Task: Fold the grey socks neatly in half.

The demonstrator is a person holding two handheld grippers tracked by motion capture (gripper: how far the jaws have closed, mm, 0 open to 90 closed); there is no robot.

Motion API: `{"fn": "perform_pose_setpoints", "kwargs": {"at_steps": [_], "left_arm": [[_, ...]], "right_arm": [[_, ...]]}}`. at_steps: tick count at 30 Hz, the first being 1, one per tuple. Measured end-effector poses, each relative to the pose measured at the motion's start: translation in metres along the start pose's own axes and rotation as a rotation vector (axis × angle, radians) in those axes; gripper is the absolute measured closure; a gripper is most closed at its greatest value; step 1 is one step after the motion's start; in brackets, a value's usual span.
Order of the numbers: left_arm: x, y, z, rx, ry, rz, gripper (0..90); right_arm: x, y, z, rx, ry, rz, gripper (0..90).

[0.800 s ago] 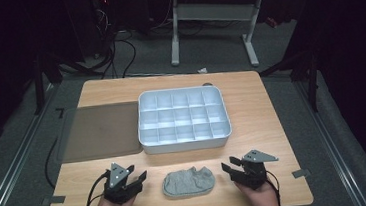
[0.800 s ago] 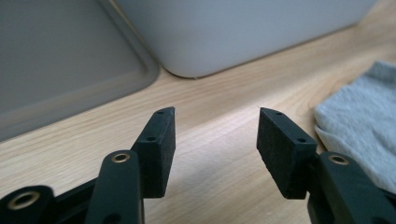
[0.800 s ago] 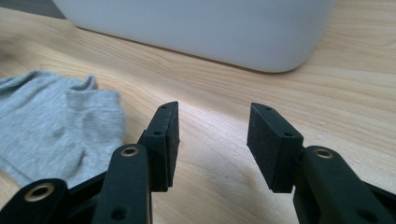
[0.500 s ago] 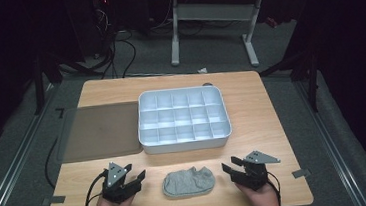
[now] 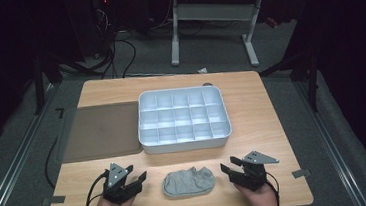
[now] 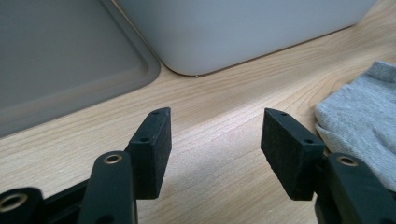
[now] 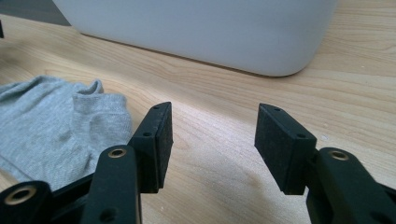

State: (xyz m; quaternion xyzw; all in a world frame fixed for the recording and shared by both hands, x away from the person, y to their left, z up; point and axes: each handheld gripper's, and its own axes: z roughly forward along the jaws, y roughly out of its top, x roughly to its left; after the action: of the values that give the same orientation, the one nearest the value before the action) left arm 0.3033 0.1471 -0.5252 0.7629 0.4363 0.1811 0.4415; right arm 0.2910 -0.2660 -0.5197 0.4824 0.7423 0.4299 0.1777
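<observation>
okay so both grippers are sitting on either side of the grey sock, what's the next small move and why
Probably bring the left gripper in toward the grey sock and close on its near edge. Both grippers stand open with nothing between the jaws, and the sock lies flat on the table between them, untouched. The right gripper is about as near and could take the other end. The white divided tray waits just behind.

Dim lab/workshop, wood bench (image 5: 266, 105), floor cables (image 5: 116, 53), adj. desk frame (image 5: 208, 15)
</observation>
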Motion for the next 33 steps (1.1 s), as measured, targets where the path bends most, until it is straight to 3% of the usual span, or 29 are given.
{"fn": "perform_pose_setpoints", "kwargs": {"at_steps": [5,11,14,16,19,24,27,33], "left_arm": [[-0.003,0.001,-0.001,-0.004,-0.006,-0.002,44.0],[-0.012,0.002,-0.003,-0.011,-0.026,0.003,44.3],[-0.027,0.003,-0.002,-0.008,-0.057,0.036,45.2],[-0.030,0.003,-0.002,-0.007,-0.064,0.043,45.8],[-0.045,0.002,0.000,0.005,-0.092,0.087,46.5],[-0.056,0.001,0.003,0.016,-0.112,0.112,46.8],[-0.065,-0.001,0.008,0.047,-0.126,0.150,46.8],[-0.072,-0.003,0.012,0.076,-0.123,0.185,46.9]], "right_arm": [[0.003,0.001,-0.002,-0.007,-0.003,-0.008,46.2],[0.013,0.001,-0.001,0.004,0.032,-0.015,47.8],[0.023,0.001,-0.002,0.014,0.078,-0.017,53.7],[0.026,0.001,-0.001,0.020,0.082,-0.023,55.5],[0.033,-0.001,0.002,0.049,0.104,-0.023,60.2],[0.038,-0.003,0.004,0.073,0.113,-0.016,61.4],[0.043,-0.005,0.006,0.091,0.103,-0.024,59.9],[0.047,-0.008,0.013,0.131,0.095,-0.039,59.3]]}}
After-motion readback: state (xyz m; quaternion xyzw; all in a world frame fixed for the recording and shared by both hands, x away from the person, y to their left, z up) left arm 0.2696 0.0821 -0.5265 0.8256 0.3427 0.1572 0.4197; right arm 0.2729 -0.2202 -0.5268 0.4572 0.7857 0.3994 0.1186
